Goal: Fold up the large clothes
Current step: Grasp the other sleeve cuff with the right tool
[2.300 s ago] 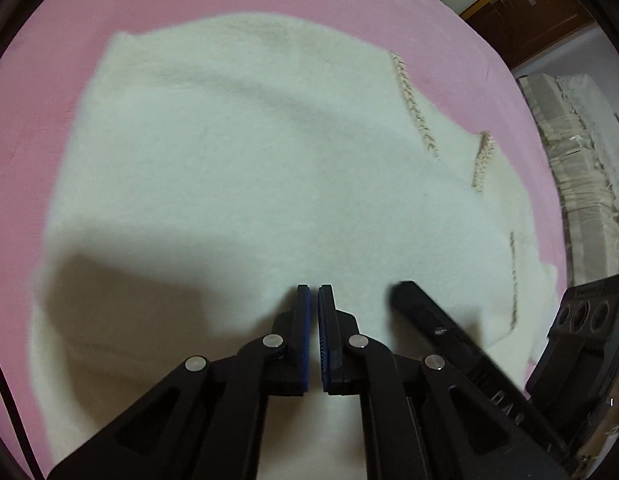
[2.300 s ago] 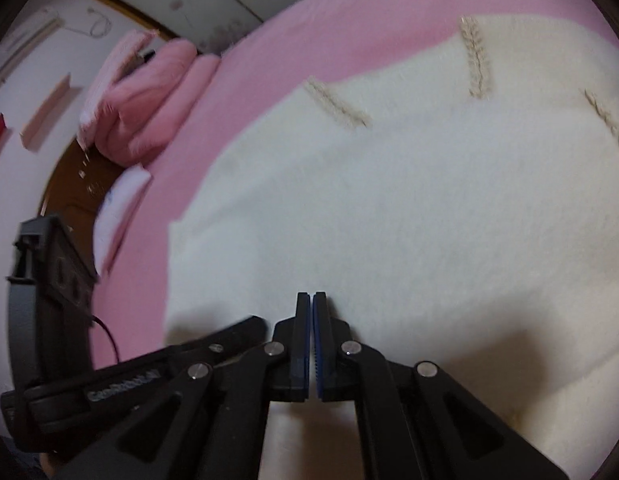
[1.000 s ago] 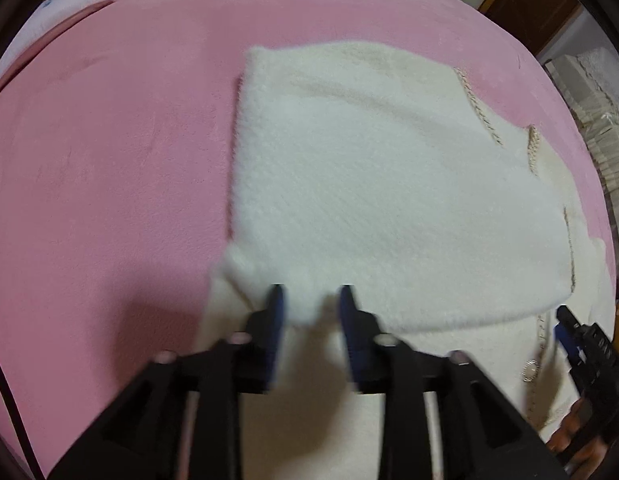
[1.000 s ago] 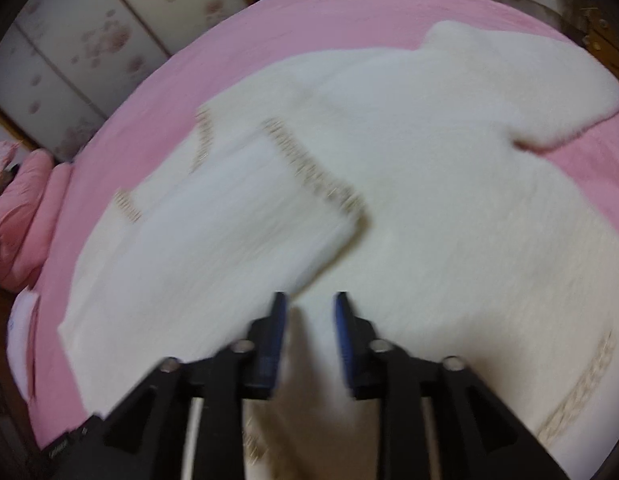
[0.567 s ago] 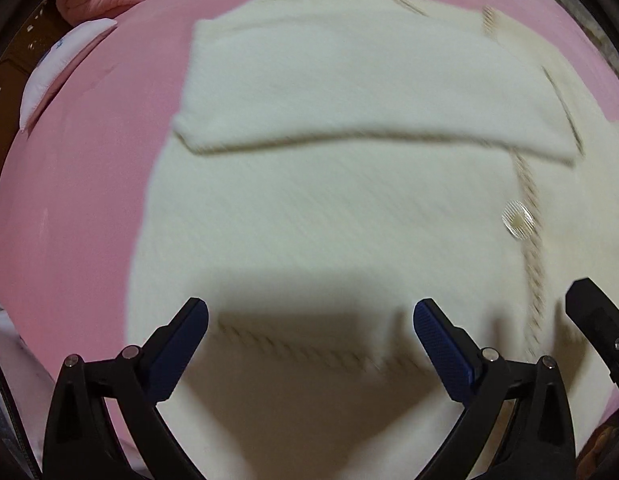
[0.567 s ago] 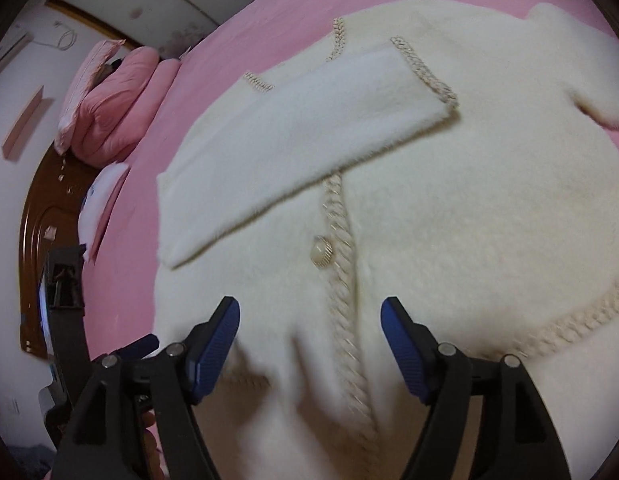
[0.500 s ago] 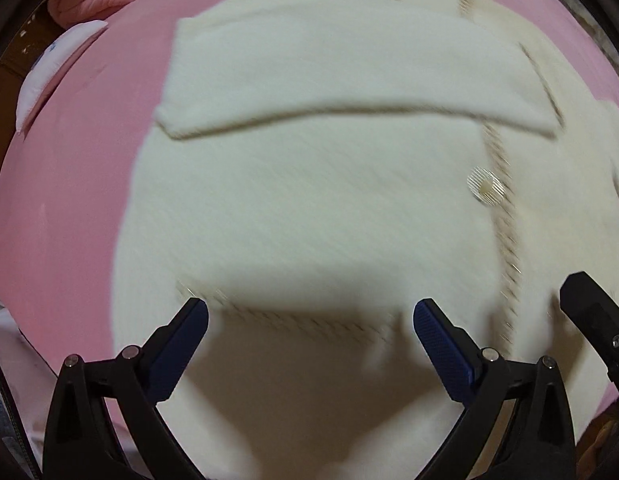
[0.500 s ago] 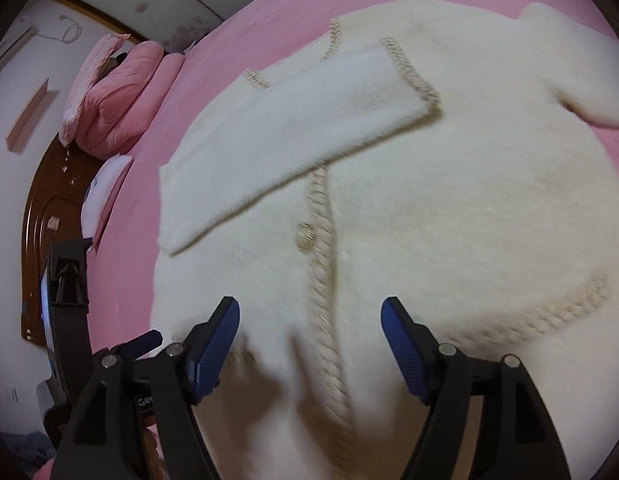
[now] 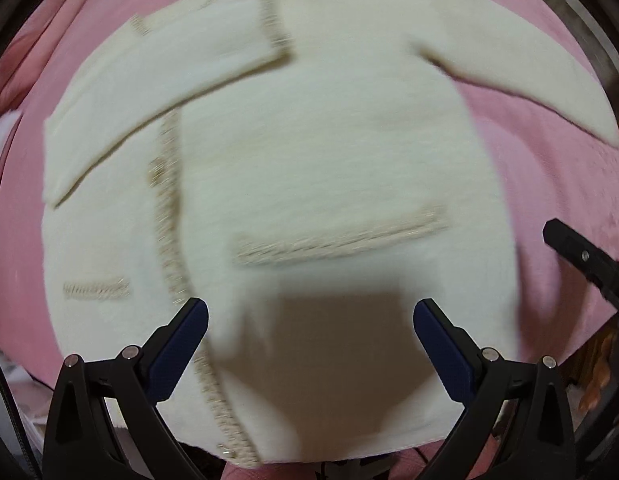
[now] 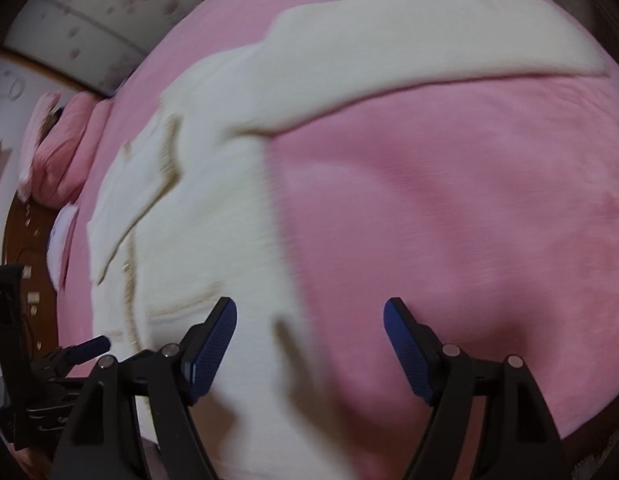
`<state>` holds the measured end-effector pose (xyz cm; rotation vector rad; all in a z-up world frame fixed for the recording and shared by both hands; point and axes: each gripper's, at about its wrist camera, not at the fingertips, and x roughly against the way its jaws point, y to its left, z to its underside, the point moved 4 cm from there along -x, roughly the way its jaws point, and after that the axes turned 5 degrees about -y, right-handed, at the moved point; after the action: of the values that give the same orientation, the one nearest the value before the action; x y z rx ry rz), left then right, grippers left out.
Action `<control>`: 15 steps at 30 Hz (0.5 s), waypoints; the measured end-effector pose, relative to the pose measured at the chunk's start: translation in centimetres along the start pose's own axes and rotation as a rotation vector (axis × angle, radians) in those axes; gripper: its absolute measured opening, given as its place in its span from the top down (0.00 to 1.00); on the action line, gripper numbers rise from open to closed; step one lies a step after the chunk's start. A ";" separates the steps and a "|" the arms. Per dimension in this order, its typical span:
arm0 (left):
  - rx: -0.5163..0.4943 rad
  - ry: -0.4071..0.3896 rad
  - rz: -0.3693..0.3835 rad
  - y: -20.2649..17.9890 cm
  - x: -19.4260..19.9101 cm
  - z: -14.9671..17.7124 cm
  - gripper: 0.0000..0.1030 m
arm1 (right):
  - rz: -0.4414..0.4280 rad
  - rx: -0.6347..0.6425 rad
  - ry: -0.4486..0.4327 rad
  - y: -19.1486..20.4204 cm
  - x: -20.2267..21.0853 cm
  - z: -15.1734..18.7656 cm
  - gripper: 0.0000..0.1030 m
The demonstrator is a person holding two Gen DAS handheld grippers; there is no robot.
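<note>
we see a cream cardigan (image 9: 309,152) spread flat on a pink bedspread (image 10: 449,200), pink pillows (image 10: 57,152) by a flower-patterned wall panel (image 10: 93,12). our left gripper (image 9: 311,334) gapes wide, empty; right gripper (image 10: 309,330) spread, empty too.

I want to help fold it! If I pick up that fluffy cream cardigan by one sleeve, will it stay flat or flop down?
Probably flop: the fluffy cream cardigan lies limp on the pink blanket, and one sleeve is already folded flat across it. It looks thick and fuzzy, so likely grippy, not slippery. The rest would probably drag behind.
</note>
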<state>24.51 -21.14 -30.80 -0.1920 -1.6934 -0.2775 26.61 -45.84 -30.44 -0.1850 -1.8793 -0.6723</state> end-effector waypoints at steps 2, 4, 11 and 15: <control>-0.033 0.012 0.014 -2.9 -0.4 -1.2 0.01 | 0.062 -0.025 -0.036 -3.7 0.7 -1.5 0.26; -0.044 0.018 0.034 -5.3 -0.7 -2.2 0.01 | 0.101 -0.061 -0.074 -6.8 1.2 -3.0 0.26; -0.068 0.017 0.103 -13.0 -1.1 -6.7 0.01 | 0.068 -0.220 -0.198 -14.5 2.1 -9.2 0.26; -0.047 0.033 0.148 -15.2 -1.4 -8.8 0.01 | 0.080 -0.288 -0.284 -17.3 2.3 -12.3 0.26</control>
<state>28.71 -38.16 -32.23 -0.3449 -1.6317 -0.2088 28.21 -67.17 -31.42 -0.5635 -2.0233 -0.8975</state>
